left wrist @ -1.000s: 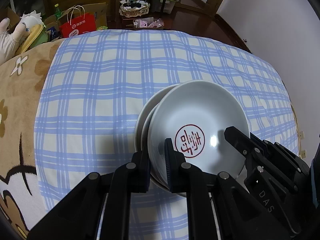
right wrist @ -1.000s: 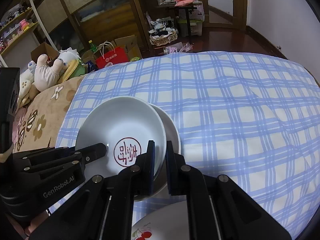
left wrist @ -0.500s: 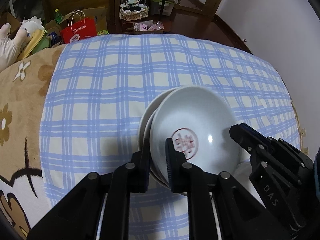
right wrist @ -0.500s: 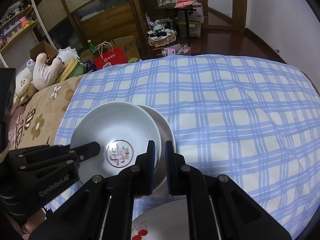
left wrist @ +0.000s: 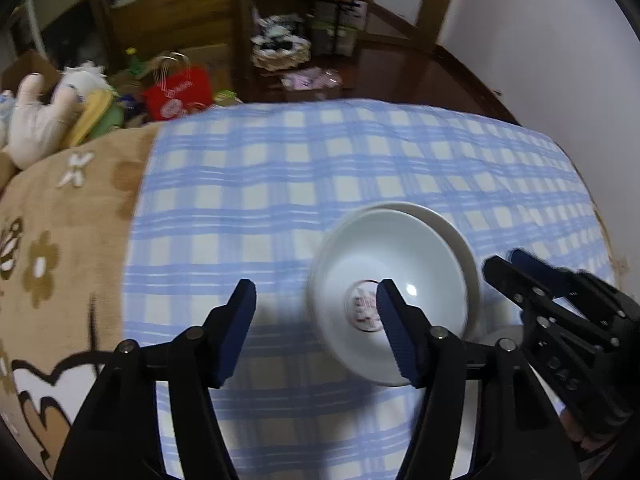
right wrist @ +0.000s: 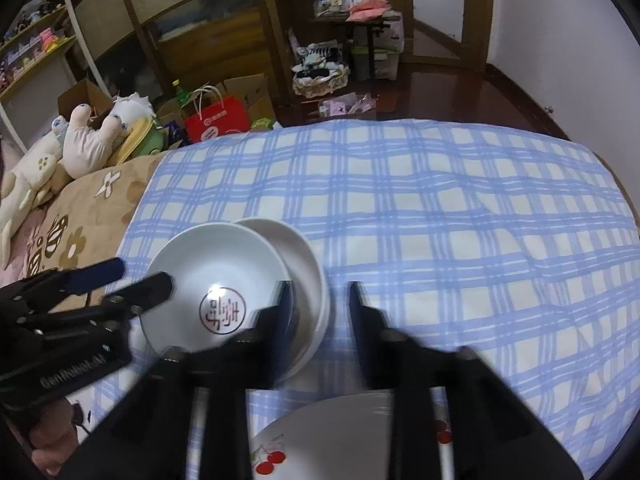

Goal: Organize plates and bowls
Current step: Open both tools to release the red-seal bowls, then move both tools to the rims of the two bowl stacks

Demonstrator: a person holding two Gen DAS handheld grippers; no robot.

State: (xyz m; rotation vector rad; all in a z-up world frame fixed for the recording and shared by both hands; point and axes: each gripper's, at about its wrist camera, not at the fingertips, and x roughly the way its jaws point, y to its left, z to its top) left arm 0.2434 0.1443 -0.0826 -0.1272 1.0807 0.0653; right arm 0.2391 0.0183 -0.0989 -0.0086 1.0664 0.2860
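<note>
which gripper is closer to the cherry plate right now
Right. The right gripper hangs directly over the cherry plate, whose rim lies beneath its fingers. The left gripper sits farther off, at the far side of the stacked white bowls.

Top bowl [right wrist: 208, 280] nesting in lower bowl [right wrist: 304, 276], offset toward its left. Both sitting on checked cloth [right wrist: 440, 220]. Plate [right wrist: 340, 436] lying nearer camera, just before bowls. Blanket [right wrist: 80, 216] spreading left of cloth. Plush toys [right wrist: 92, 136] lying beyond blanket. Bag [right wrist: 218, 120] standing behind cloth's far left corner.
</note>
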